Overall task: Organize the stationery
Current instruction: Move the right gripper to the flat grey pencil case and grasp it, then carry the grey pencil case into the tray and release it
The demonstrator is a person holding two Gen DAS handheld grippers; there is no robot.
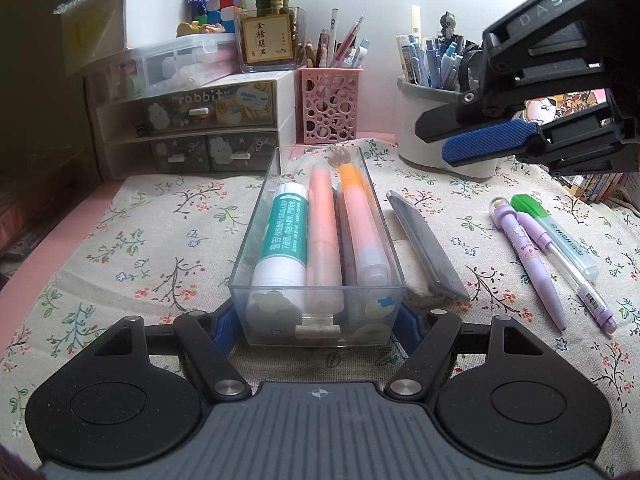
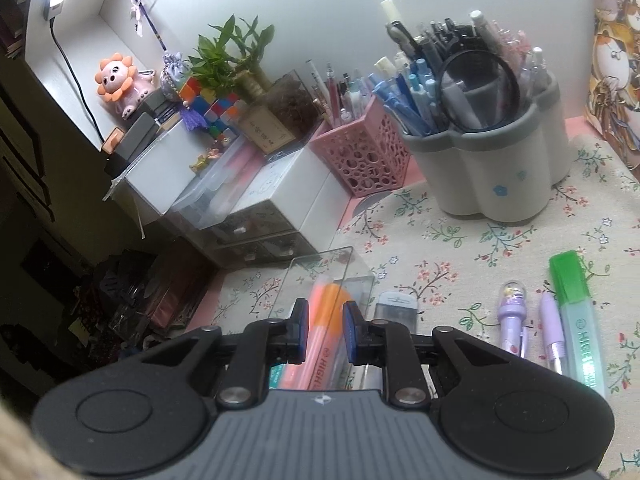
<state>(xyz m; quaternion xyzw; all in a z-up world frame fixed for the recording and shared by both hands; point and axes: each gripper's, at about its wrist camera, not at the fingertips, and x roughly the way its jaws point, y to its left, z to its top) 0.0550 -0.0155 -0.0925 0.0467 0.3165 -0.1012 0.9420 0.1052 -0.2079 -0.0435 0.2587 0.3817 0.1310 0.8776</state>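
the left gripper (image 1: 320, 320) is clamped on the near end of a clear plastic drawer (image 1: 316, 280), one blue-padded finger pressed against each side wall, so the drawer sits squarely between them on the flowered tablecloth (image 1: 160, 232). inside the drawer lie a glue stick (image 1: 282, 236) with a teal label on the left, a coral highlighter (image 1: 323, 240) beside it, and an orange highlighter (image 1: 360, 220) on the right, all lengthwise. just to the right of the drawer, on the cloth, rests a flat grey case (image 1: 426, 240) (what it holds cannot be told).

the right gripper (image 2: 325, 334) hangs above the drawer with nothing between its pads (image 2: 352, 332); the jaws stand a narrow gap apart, and through the gap the highlighters in the drawer show below. from the left wrist view it appears at the upper right, clear of the table.

further right on the cloth lie three loose items side by side: a purple pen with a figure on top (image 1: 524, 256), a purple-gripped clear pen (image 1: 572, 276), and a green highlighter (image 1: 556, 236). behind them stands a grey pen pot (image 2: 492, 168) full of pens, with a pink lattice pen holder (image 1: 330, 106) to its left and a small chest of drawers (image 1: 200, 128) beyond that.
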